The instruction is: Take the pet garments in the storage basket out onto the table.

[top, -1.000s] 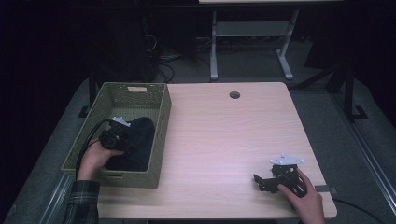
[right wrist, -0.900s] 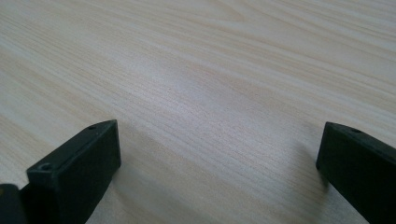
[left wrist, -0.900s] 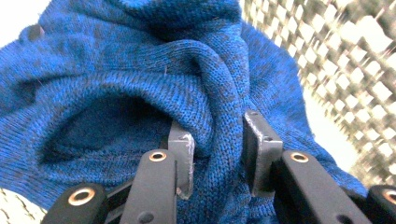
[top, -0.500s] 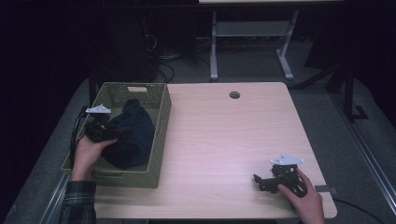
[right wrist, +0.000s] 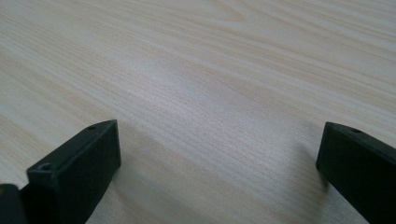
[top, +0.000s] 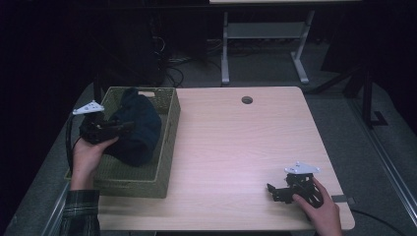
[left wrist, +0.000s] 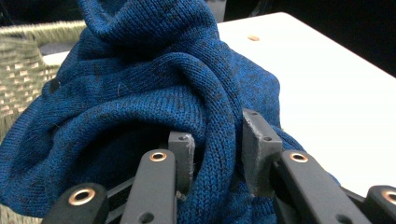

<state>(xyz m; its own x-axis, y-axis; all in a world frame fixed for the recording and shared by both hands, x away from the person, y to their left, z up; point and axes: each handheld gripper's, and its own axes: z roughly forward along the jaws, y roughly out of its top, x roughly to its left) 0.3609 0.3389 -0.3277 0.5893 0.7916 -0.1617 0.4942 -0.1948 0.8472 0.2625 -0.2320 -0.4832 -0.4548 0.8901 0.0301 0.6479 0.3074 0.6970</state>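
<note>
Blue knit sweater (top: 135, 128): soft, limp, light; bunched over the basket (top: 164, 147) at the desk's left edge. Left gripper (left wrist: 217, 149) fingers pinch a thick fold, a sound hold. Right gripper (top: 275, 191) fingers wide, empty, near the front right corner.

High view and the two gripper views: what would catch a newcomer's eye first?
The blue knitted garment, bunched up and pinched in the left gripper over the green woven basket at the table's left. Then the right gripper, jaws wide apart, resting on the bare wooden table near its front right corner.
</note>
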